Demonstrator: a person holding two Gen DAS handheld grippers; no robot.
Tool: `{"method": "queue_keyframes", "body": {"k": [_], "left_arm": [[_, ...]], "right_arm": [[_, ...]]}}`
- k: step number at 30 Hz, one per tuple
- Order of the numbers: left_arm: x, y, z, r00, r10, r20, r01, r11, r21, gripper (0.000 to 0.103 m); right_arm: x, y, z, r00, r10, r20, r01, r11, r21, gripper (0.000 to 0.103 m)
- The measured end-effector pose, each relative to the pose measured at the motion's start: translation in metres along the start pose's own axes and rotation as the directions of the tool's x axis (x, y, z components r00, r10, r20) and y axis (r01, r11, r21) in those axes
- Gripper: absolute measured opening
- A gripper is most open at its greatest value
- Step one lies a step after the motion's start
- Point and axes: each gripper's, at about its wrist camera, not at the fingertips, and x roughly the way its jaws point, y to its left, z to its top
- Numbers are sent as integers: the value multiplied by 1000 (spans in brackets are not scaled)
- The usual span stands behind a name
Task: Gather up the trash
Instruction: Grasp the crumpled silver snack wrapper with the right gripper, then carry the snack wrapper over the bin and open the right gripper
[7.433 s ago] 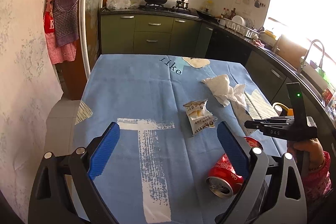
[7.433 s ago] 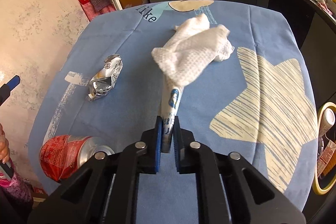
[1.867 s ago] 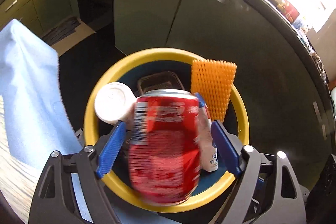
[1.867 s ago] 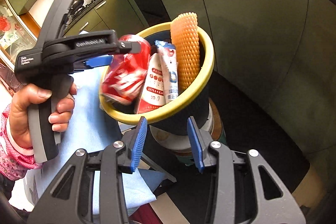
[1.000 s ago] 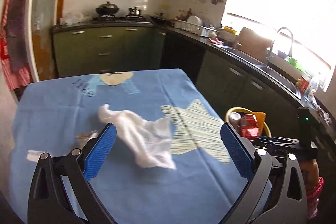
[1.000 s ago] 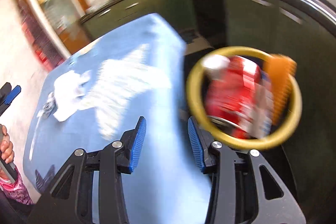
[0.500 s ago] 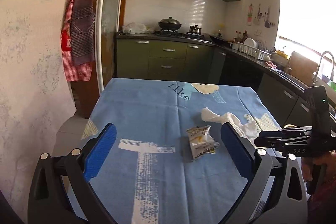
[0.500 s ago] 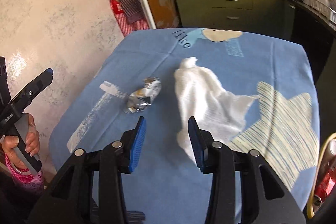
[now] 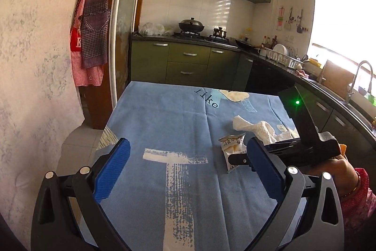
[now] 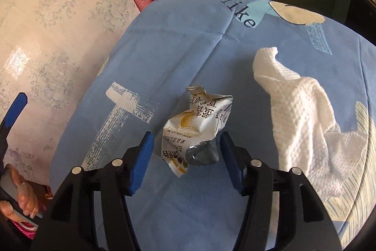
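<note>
A crumpled white snack wrapper (image 10: 196,126) lies on the blue tablecloth (image 10: 178,44). My right gripper (image 10: 186,160) is open, its blue fingers on either side of the wrapper's near end, not closed on it. A crumpled white paper towel (image 10: 303,119) lies to the right of it. In the left wrist view the wrapper (image 9: 231,145) and towel (image 9: 257,127) show at the right, with the right gripper (image 9: 237,159) over the wrapper. My left gripper (image 9: 185,171) is open and empty above the near part of the table.
Green kitchen cabinets (image 9: 188,62) and a stove with a wok (image 9: 191,26) stand beyond the table. Aprons (image 9: 90,39) hang on the left wall. A counter with a dish rack (image 9: 284,59) and sink tap (image 9: 360,77) runs along the right.
My right gripper has moved forward and down so its open fingers now straddle the snack wrapper. The left gripper has stayed open above the table's near part.
</note>
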Motion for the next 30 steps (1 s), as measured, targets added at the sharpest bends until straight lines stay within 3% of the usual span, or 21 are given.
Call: {"method": "queue_keyframes", "body": {"k": [5,14,18,24,30], "left_arm": [[3,-1,-2,1000,-2,-13,2,1000,3,98],[10,-15,-4,999,-29,-30,30,999,26,98],[12,-29,-2,998,-52,-33,54,997,54,98],[27,-57,-1,993,-94,-69,100,991,86,98],[41,-93,-1,985,-138,-103,151,981,122,98]], "right_arm": [[1,-1,0,1000,-30,7,30,1000,-5,40],[-46,5,-13,995,30,100,-26,999,-34,39],[-89,-18,-34,986,3,165,-5,1000,10,39],[-158,-103,-92,954,-198,225,152,966,209,40],[-215,-209,-165,884,-445,142,342,823,454,40]]}}
